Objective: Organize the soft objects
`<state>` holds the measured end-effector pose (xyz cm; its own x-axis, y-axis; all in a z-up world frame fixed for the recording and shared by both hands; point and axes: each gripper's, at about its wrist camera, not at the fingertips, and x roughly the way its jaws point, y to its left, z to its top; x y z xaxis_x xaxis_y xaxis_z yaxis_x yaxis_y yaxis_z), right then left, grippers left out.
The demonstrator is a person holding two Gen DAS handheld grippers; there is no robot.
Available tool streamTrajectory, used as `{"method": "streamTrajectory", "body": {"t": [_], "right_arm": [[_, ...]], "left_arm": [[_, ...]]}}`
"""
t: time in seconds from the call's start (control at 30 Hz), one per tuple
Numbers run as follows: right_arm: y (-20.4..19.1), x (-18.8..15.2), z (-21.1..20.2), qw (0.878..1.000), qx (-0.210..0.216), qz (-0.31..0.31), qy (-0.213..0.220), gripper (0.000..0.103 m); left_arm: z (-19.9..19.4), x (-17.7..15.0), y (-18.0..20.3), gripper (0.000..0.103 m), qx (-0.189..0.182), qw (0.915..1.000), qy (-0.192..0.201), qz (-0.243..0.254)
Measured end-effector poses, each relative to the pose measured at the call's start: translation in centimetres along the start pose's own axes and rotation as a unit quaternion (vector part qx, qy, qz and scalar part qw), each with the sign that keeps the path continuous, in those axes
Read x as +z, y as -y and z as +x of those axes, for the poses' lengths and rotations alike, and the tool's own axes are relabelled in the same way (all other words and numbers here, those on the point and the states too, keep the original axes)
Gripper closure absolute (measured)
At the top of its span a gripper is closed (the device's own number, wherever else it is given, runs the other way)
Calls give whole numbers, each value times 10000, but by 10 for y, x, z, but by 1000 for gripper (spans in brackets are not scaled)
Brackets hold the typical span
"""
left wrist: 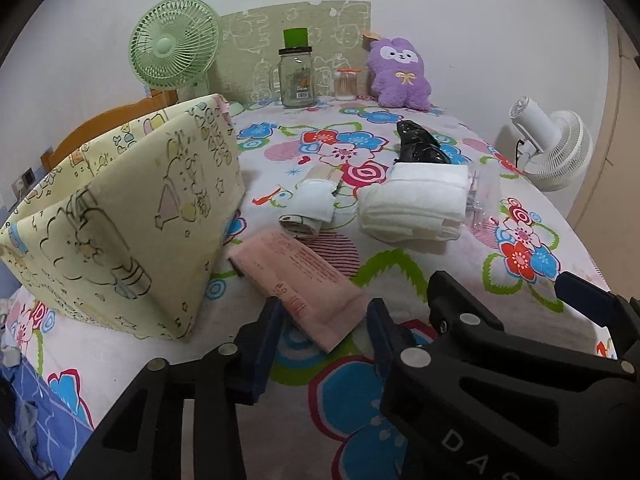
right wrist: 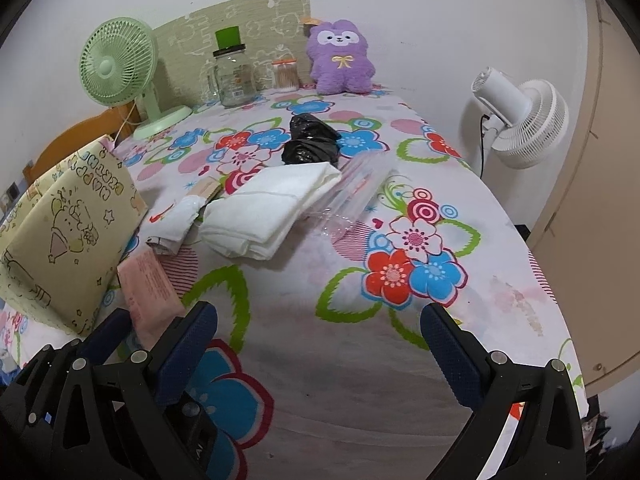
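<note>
Pinching the pink packet's (left wrist: pixel 308 280) near end, the left tool (left wrist: pixel 326 320) lines up with its long axis; the right tool (right wrist: pixel 318 330), spread, hangs beside it.

Near end of pink packet (left wrist: pixel 304 280) lies between fingers of left hand-held gripper (left wrist: pixel 326 326) — pad contact cannot be told; in right wrist view that end is covered by gripper bodies. Print on the packet too small to read. Yellow fabric box (left wrist: pixel 120 224): inside hidden, left side cut by lens edge. White folded cloth (left wrist: pixel 416 204) hides lower part of black plastic bag (left wrist: pixel 420 146). Jar (left wrist: pixel 296 80) label illegible. Blue heap (left wrist: pixel 28 412) at lower left — blurred, unidentifiable. Right hand-held gripper (right wrist: pixel 320 344) base cut off by frame.
</note>
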<state>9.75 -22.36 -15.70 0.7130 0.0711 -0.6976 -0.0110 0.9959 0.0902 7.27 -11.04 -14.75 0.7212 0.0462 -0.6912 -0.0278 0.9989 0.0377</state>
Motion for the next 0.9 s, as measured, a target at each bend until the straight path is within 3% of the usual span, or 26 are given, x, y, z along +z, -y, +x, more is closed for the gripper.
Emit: {"method": "streamTrajectory", "body": {"t": [0.2,0.27,0.37,0.53,0.9], "right_arm": [[4,4,1,10000,-23,-49,-16,0],[6,6,0,10000,-18,-79,-18,0],[8,13,0,9999,-52,-124,-24,0],[12,26,1,9998,-32,-169,-22,0],[16,51,13,9994,78,-310,-95,0]], "left_arm": [[3,5,4,62,114,9999,-119,-44],[5,7,4,58,147,9996,-200,-124],[10,12,5,42,202,9989,-359,-218],[18,21,4,29,185,9960,-701,-524],[33,35,2,22,629,9873,-1054,-1011]]}}
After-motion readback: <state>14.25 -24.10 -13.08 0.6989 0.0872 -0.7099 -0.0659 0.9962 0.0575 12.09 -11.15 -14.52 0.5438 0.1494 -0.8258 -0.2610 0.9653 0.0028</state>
